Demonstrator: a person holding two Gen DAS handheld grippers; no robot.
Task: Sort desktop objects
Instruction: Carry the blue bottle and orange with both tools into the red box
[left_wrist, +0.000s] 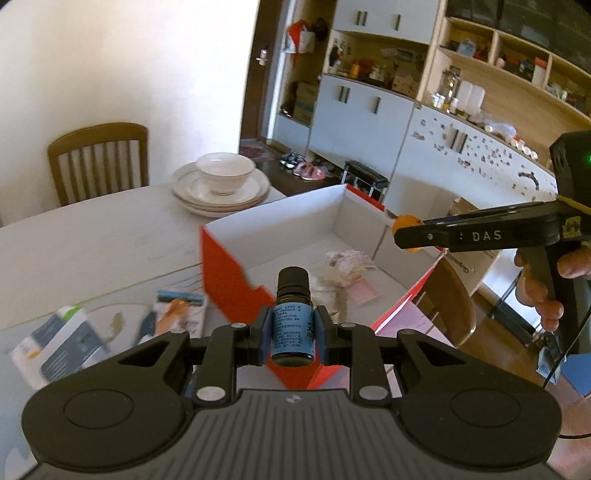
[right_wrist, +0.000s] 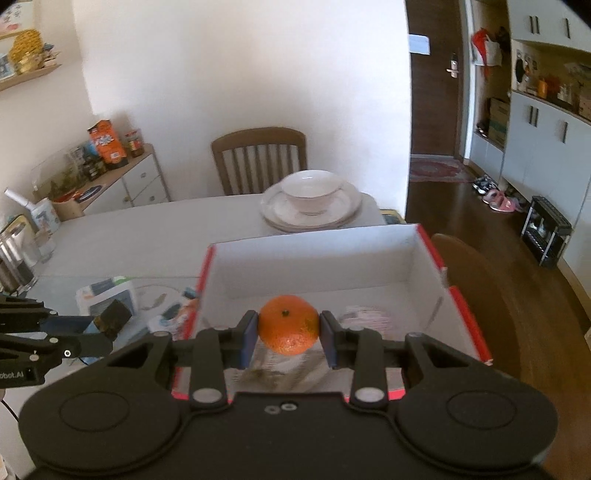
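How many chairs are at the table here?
2. One slatted chair stands at the far side by the wall; another chair is right of the box. Others may be out of view.

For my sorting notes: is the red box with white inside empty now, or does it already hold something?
Not empty. The red box already holds a crumpled wrapper and a pink item on its white floor.

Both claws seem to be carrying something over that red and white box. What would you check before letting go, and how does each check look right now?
1. Left gripper clamps the small dark bottle: ok.
2. Right gripper clamps the tangerine: ok.
3. Tangerine over the open box: ok.
4. Bottle past the box's near wall: cannot tell.
5. Free floor in the box beside the wrapped packet and pink comb: ok.
6. Grippers apart from each other: ok.
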